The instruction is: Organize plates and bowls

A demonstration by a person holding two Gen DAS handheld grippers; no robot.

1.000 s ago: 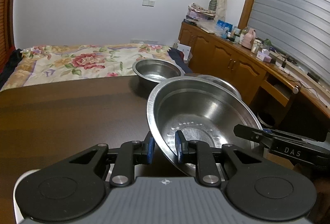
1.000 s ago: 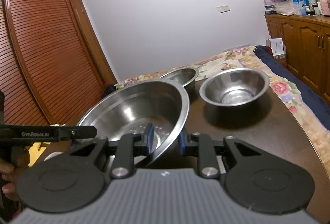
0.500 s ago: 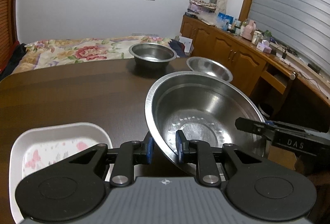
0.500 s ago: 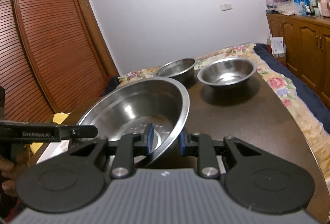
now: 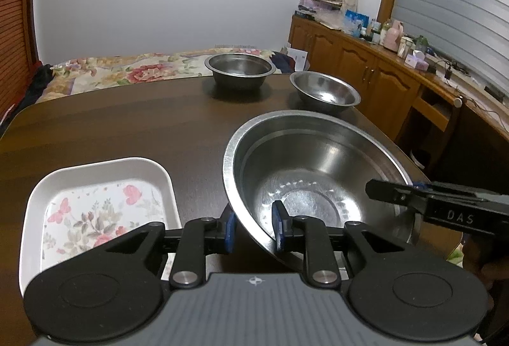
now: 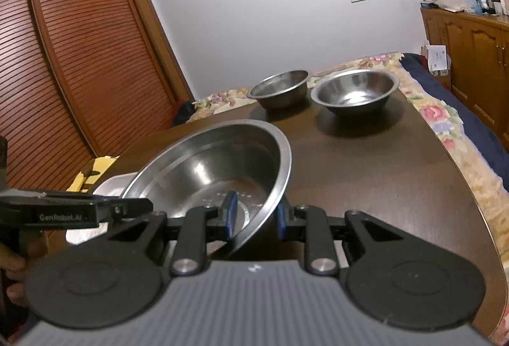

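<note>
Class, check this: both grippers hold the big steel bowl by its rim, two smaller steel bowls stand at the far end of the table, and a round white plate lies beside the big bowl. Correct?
Not quite. The white dish is a rectangular floral tray with rounded corners, as the left wrist view shows. The rest holds.

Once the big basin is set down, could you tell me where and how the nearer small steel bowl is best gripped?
Grip the small steel bowl by its thin rolled rim, one finger inside and one outside the wall. It stands upright and open on the wooden table, with its near edge probably the easiest to reach. The second bowl stands close on its left, so I would avoid that side.
</note>
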